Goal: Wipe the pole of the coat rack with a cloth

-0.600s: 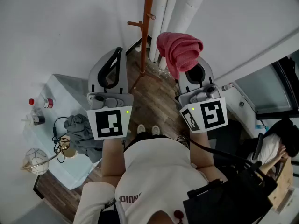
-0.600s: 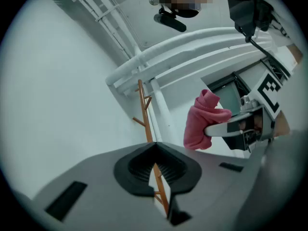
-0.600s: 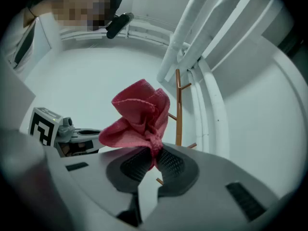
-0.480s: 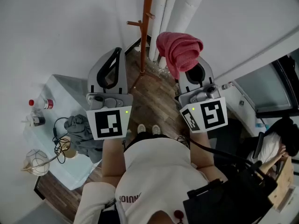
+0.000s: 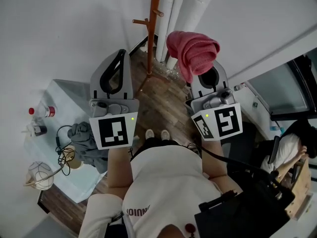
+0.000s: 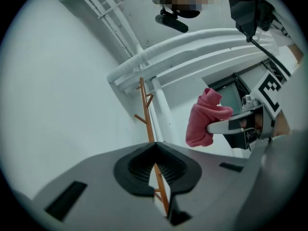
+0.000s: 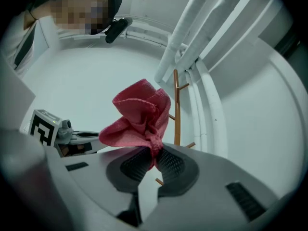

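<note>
R gripper (image 7: 153, 154) pinches the pink cloth (image 7: 139, 114) (bunched above its jaws). L gripper (image 6: 155, 144) closed, empty. Coat rack pole (image 5: 154, 19) at 12 o'clock, clear of both.

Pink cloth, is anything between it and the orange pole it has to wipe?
No, nothing visible. The pink cloth, pinched in the right tool, has only open air between it and the orange pole. The left tool sits off to the side.

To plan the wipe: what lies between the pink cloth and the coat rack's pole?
Nothing: the right gripper view shows only bare air between the pink cloth, pinched by the right gripper, and the pole.
</note>
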A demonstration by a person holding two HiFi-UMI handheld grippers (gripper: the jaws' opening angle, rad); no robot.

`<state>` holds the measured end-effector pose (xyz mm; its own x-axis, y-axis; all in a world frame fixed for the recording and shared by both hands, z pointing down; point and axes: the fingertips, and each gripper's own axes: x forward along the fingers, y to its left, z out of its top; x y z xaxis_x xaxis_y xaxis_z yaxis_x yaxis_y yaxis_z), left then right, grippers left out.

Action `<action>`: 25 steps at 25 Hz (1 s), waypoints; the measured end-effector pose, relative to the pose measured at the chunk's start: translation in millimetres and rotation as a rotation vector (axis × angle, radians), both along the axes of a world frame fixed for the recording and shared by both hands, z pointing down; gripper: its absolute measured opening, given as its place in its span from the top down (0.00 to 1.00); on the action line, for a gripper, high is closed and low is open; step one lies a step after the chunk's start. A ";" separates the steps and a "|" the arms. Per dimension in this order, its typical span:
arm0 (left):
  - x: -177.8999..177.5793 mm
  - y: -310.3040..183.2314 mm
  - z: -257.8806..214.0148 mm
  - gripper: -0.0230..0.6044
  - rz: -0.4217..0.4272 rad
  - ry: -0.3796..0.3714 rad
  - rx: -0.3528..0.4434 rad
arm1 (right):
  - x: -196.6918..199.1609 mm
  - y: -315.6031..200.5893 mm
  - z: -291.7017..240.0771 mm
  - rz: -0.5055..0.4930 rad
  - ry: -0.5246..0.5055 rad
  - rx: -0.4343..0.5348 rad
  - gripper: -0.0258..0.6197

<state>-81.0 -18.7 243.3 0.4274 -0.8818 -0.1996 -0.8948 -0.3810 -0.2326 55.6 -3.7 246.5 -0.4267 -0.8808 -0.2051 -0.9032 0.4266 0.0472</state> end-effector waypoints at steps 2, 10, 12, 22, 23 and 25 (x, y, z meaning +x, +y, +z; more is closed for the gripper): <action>-2.6 0.1 0.2 0.94 0.002 0.019 -0.006 | -1.9 -0.1 1.5 0.006 0.007 -0.002 0.89; -10.8 -0.3 30.6 0.94 0.034 0.052 -0.095 | -10.7 -1.5 17.4 0.041 0.051 -0.017 0.89; -7.3 -4.9 35.7 0.94 0.049 0.045 -0.100 | -10.0 -4.8 19.4 0.049 0.055 -0.014 0.89; 11.6 -41.3 46.3 0.94 0.009 0.037 -0.125 | 2.7 -47.0 29.7 -0.031 0.051 -0.020 0.89; 14.3 -46.6 45.0 0.94 -0.002 0.037 -0.121 | 4.1 -52.3 27.3 -0.054 0.053 -0.010 0.89; 17.5 -57.0 43.8 0.94 -0.032 0.041 -0.118 | 4.3 -60.5 24.1 -0.110 0.069 0.013 0.89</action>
<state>-63.6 -75.7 287.2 0.3921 -0.9133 -0.1105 -0.9149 -0.3746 -0.1508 59.8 -64.3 270.7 -0.5339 -0.8255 -0.1831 -0.8455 0.5217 0.1134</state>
